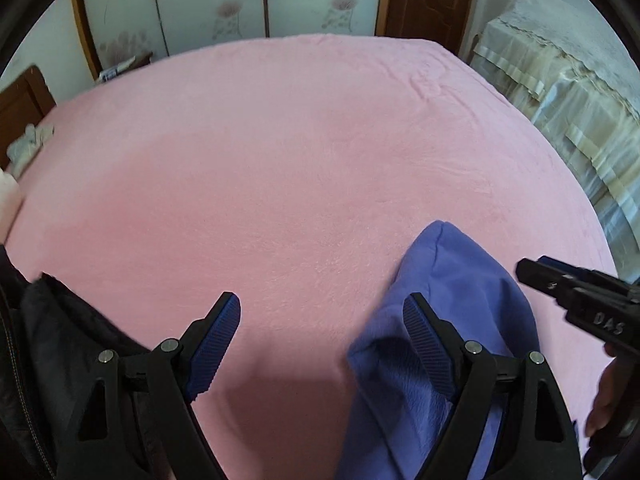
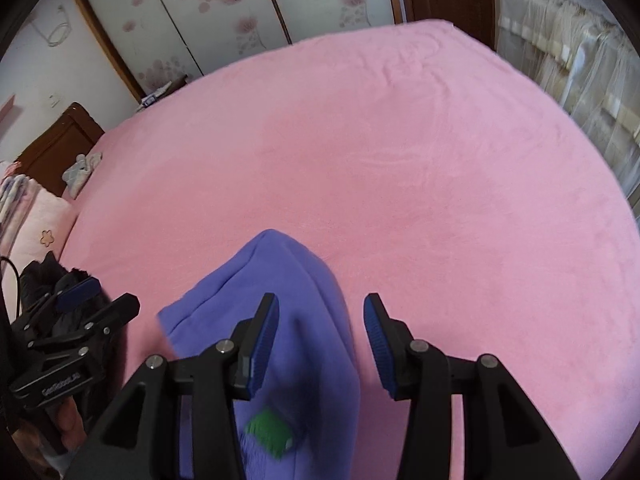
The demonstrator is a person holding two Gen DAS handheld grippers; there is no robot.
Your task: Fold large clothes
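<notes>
right gripper [image 2: 320, 344]: jaws parted, pads pressing nothing; purple garment [image 2: 280, 320] lies below and between them, toward left pad. left gripper [image 1: 320, 344]: jaws wide, nothing held; same garment [image 1: 452, 300] under its right finger only. garment bunched at near edge of pink bed [image 2: 400, 160], long axis running away from person; right gripper nearer. far bed bare.

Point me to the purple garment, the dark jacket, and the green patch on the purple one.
Purple garment [image 2: 280, 280]: right wrist view, upper folded part.
Dark jacket [image 1: 52, 344]: left wrist view, its fuzzy body at lower left.
Green patch [image 2: 270, 432]: right wrist view, middle of the patch.
</notes>
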